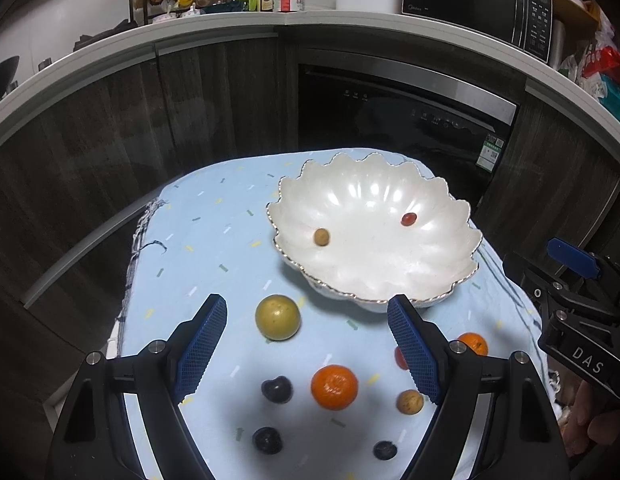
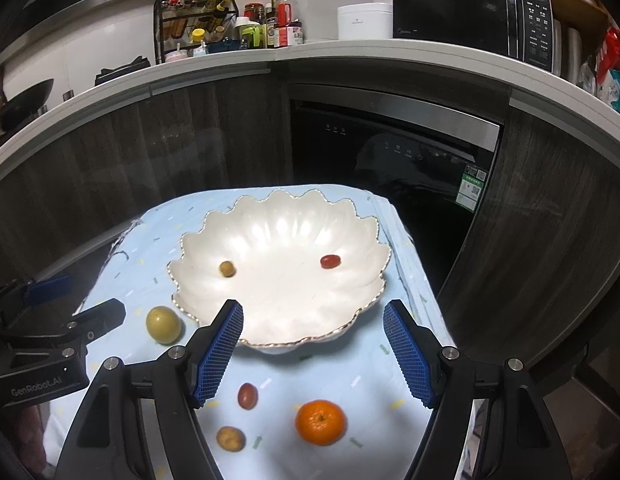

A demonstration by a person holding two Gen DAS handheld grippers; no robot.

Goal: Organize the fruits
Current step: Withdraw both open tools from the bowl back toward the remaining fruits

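A white scalloped bowl point(image 1: 390, 276) point(image 2: 269, 320) stands on a light blue cloth and holds a small tan fruit point(image 1: 321, 237) point(image 2: 226, 268) and a small red fruit point(image 1: 408, 219) point(image 2: 330, 261). On the cloth lie a yellow-green fruit point(image 1: 277, 317) point(image 2: 163, 325), two oranges point(image 1: 334, 387) point(image 1: 473, 344), with one showing in the right wrist view point(image 2: 320, 422), a tan fruit point(image 1: 410, 402) point(image 2: 230, 438), a red fruit point(image 2: 247, 395) and dark fruits point(image 1: 276, 389) point(image 1: 267, 439) point(image 1: 385, 450). My left gripper point(image 1: 307, 350) is open above the cloth fruits. My right gripper point(image 2: 313, 350) is open at the bowl's near rim.
The cloth point(image 1: 197, 248) covers a small table that drops off at the left and far edges. Dark cabinets and a dishwasher point(image 1: 402, 120) stand behind. A counter above holds bottles, a white cooker and a microwave point(image 1: 478, 4).
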